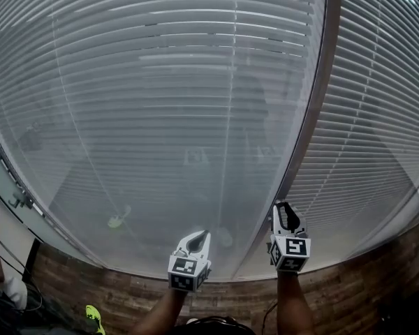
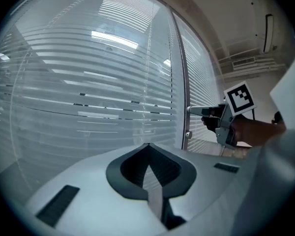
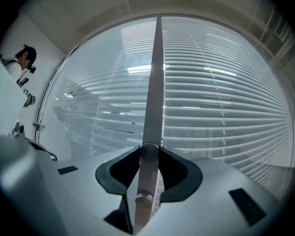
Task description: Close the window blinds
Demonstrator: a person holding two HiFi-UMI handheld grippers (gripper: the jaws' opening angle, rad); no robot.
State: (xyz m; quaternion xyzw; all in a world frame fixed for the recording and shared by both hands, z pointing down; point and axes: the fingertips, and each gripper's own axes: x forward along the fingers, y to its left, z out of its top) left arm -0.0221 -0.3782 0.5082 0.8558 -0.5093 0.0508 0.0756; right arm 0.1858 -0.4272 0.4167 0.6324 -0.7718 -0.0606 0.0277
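Two window blinds (image 1: 160,103), two grippers (image 1: 197,239), one tilt wand (image 3: 153,82).

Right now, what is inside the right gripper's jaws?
The blinds' tilt wand, a pale rod, is clamped in the right gripper. It runs up across the slats; the jaws cover its sides where they grip.

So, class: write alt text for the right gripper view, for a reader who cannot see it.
The right gripper clamps a thin wand that runs straight up the middle. Behind it, white blinds fill the view.
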